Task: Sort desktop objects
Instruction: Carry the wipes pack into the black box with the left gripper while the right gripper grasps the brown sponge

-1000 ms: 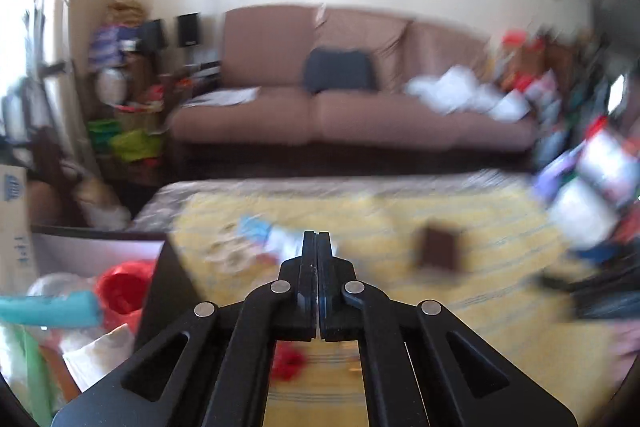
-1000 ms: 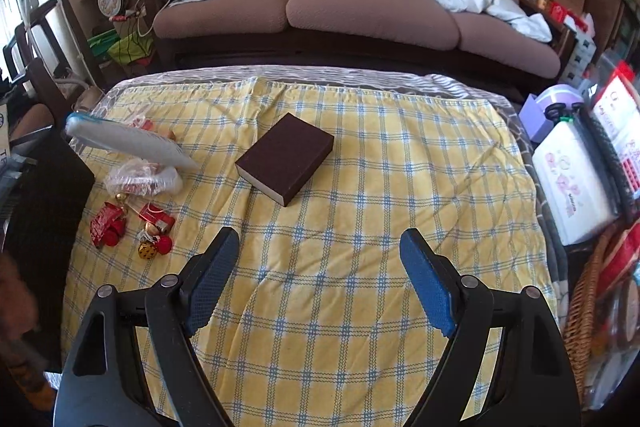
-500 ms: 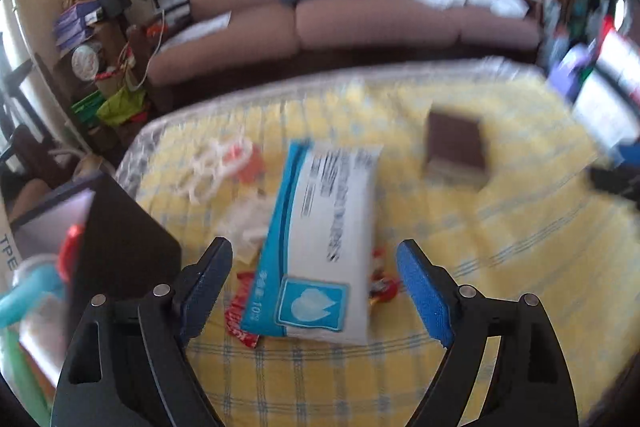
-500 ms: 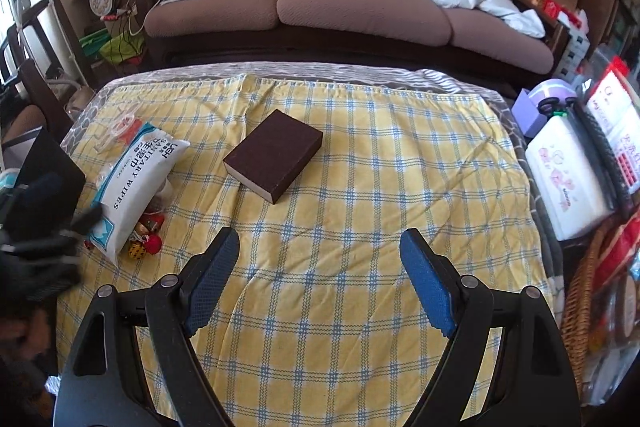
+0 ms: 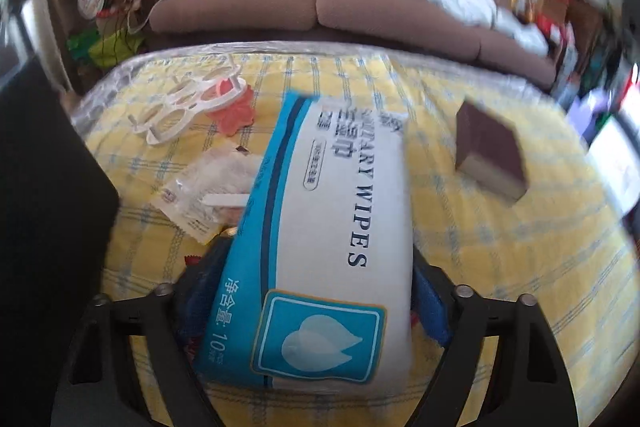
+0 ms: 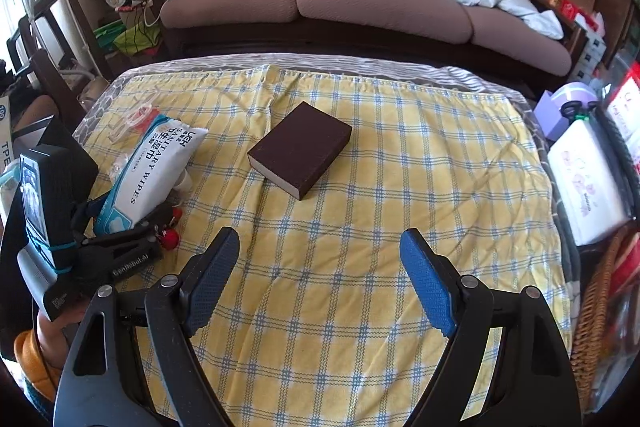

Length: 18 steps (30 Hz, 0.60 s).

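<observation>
Your left gripper straddled the near end of the white-and-blue soft pack of sanitary wipes, its jaws having just been closing around it; the blue pads sat tight against both flanks, so the pack looked pinched, though how firmly could not be judged. Taking the short end was probably deliberate: the pack is wide and soft, and the narrow edge offers the flattest purchase.

The pack lay near the left edge of the yellow-and-blue checked tablecloth, partly on top of a crinkled clear plastic bag and small red trinkets, which may be why you went for it first. Just beyond lay a white plastic ring carrier and a coral flower-shaped piece.

Your right gripper hovered over bare cloth, jaws spread wide and gripping nothing, seemingly waiting its turn. Ahead of it, well apart from the wipes, the dark brown hardcover book lay flat and untouched.

Legible print on the pack read "SANITARY WIPES" above "UGH", with Chinese characters and a "10" count beside a blue leaf emblem. Your left tool's body bore "GenRobot.AI". A white wipes packet on the right carried print too small to read.
</observation>
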Each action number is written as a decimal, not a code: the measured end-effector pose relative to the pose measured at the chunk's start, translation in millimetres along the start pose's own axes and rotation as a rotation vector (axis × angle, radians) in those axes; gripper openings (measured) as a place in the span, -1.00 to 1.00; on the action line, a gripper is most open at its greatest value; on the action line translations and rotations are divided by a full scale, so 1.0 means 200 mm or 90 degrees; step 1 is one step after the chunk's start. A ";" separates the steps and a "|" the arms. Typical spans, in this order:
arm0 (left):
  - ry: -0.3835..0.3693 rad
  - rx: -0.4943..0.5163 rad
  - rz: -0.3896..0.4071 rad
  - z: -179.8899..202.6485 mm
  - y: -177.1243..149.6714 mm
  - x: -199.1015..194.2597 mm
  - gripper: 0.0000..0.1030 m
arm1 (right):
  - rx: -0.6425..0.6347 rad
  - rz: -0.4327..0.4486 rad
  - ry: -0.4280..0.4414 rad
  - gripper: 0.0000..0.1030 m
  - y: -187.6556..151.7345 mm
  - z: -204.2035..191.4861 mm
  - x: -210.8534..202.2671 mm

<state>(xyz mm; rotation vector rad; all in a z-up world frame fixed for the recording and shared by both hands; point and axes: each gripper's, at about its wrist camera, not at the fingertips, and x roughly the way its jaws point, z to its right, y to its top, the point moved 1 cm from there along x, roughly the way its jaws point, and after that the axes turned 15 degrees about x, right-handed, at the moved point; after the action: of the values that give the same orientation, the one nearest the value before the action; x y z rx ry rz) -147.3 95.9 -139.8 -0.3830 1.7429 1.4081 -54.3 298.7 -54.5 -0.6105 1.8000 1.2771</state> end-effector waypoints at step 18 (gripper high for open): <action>0.073 -0.065 0.229 -0.14 0.22 -1.00 0.15 | 0.146 -0.029 0.141 0.58 0.05 0.07 0.16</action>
<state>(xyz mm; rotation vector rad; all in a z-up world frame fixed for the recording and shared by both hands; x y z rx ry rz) -69.6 32.4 41.2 -0.2137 1.9038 1.7648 -73.9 318.4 -78.7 -0.6801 2.0666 0.9835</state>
